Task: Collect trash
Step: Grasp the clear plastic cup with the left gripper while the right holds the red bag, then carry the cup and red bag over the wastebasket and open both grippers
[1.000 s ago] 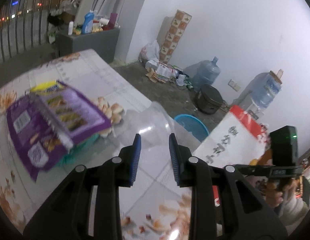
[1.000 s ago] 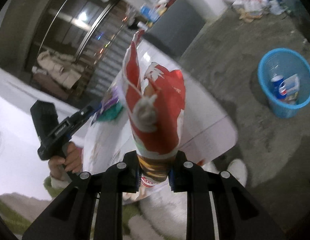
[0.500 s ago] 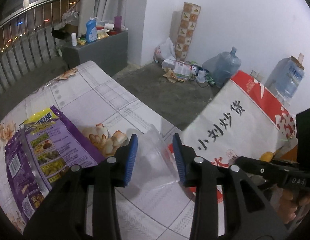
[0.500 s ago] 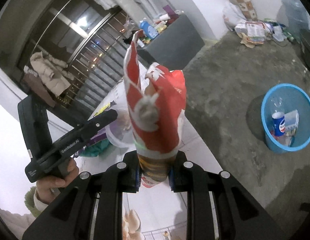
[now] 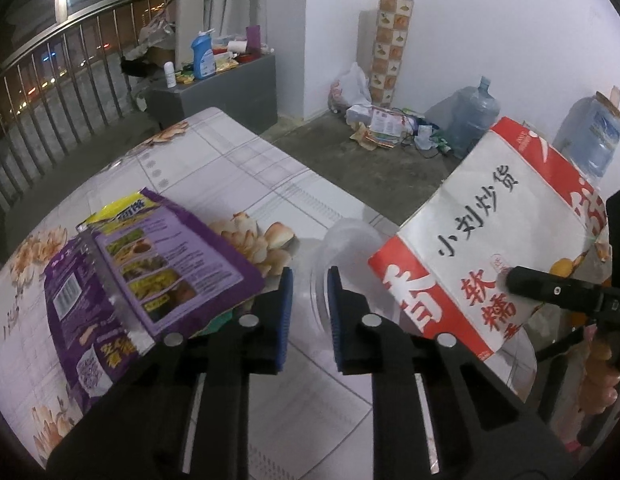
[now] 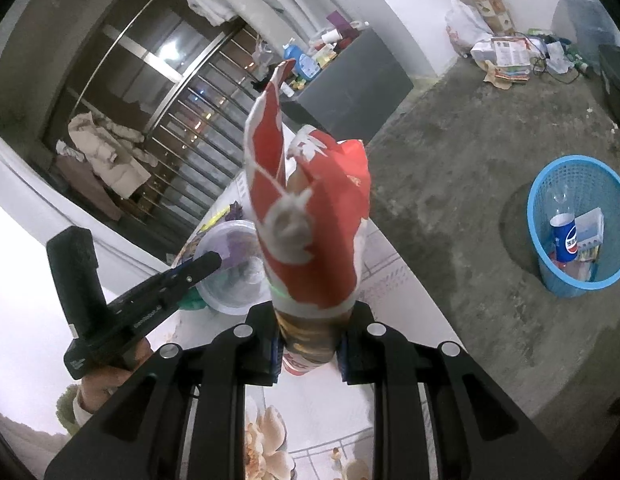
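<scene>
A clear plastic tub point(image 5: 346, 240) lies on the flower-patterned table point(image 5: 229, 168). My left gripper point(image 5: 310, 312) is closing, with the tub's thin wall in the gap between its blue pads and space still on both sides. In the right wrist view its upper finger point(image 6: 197, 266) reaches over the tub's rim point(image 6: 229, 264). My right gripper point(image 6: 307, 344) is shut on a red and white snack bag point(image 6: 310, 220), held upright; the bag point(image 5: 490, 240) hangs just right of the tub. A purple snack bag point(image 5: 149, 280) lies left of the left gripper.
A blue waste basket point(image 6: 578, 224) with a cola bottle and a carton stands on the concrete floor right of the table. By the wall are a grey cabinet point(image 5: 229, 80), water jugs point(image 5: 470, 116) and a litter pile point(image 5: 382, 124). A railing point(image 5: 49, 100) runs at the left.
My left gripper moved in on the clear tub and its jaws narrowed around the tub's wall. The right gripper carried the red bag closer beside the tub, then held still.
</scene>
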